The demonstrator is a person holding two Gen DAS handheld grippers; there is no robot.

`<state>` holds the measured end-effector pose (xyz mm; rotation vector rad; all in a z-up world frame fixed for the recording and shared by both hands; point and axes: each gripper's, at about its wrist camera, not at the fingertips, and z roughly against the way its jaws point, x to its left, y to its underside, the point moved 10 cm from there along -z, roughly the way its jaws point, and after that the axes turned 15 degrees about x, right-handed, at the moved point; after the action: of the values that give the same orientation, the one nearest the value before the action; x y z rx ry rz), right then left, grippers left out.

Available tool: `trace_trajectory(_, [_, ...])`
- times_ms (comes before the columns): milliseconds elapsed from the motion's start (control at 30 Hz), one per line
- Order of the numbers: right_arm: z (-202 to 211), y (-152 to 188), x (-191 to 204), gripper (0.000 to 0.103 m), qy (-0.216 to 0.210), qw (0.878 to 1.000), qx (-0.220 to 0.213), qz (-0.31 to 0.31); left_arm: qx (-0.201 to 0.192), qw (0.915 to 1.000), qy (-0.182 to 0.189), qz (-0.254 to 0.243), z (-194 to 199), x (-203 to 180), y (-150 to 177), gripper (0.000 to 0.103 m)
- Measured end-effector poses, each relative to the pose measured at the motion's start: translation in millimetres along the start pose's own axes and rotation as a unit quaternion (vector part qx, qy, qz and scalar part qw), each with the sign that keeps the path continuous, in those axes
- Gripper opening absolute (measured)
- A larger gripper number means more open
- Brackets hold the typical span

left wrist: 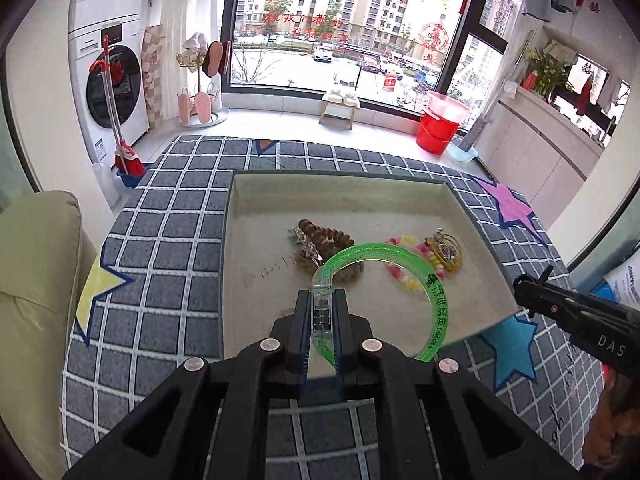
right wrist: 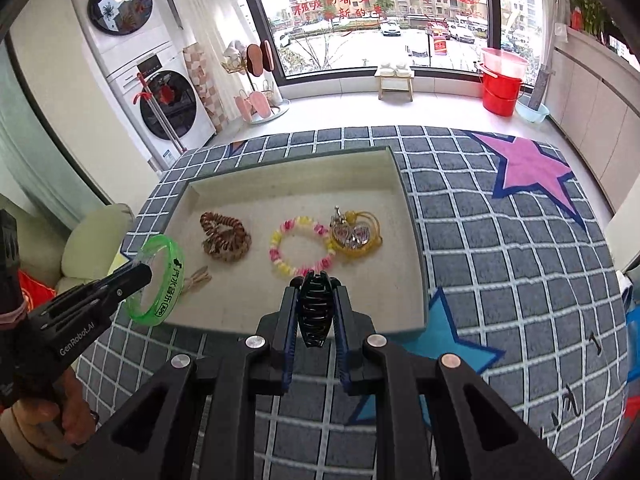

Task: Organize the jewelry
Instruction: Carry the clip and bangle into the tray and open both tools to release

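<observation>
My left gripper [left wrist: 322,300] is shut on a translucent green bangle [left wrist: 434,292], which hangs over the near part of a shallow beige tray [left wrist: 256,200]. The right wrist view shows the same bangle [right wrist: 168,280] at the tray's [right wrist: 304,172] left front corner. My right gripper [right wrist: 316,292] is shut on a black hair claw clip [right wrist: 316,312] above the tray's front edge. In the tray lie a brown coiled hair tie [right wrist: 224,236], a pink and yellow bead bracelet [right wrist: 300,248], and a yellow cord piece with silver charms [right wrist: 356,236].
The tray sits on a grey checked cloth [right wrist: 500,280] with pink, blue and yellow stars. A pale green cushion [left wrist: 36,272] lies to the left. Beyond the table stand a washer stack [right wrist: 160,92], a slipper rack [right wrist: 260,92], a small stool [right wrist: 396,80] and red buckets [right wrist: 502,88].
</observation>
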<state>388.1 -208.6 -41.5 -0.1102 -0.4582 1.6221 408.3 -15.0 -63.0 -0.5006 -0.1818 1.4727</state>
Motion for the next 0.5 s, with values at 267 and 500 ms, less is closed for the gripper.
trace_trajectory(267, [-16,-18,-3,0.019,0.005,1.000,0.006,-0.002,0.002,0.9999,-0.016,-0.001,-15,4,-14,0.023])
trace_trajectory(500, [-32,-26,-6,0.019,0.010,1.000,0.017,0.000,0.006,0.9996,-0.024,-0.015,-29,0,-20,0.023])
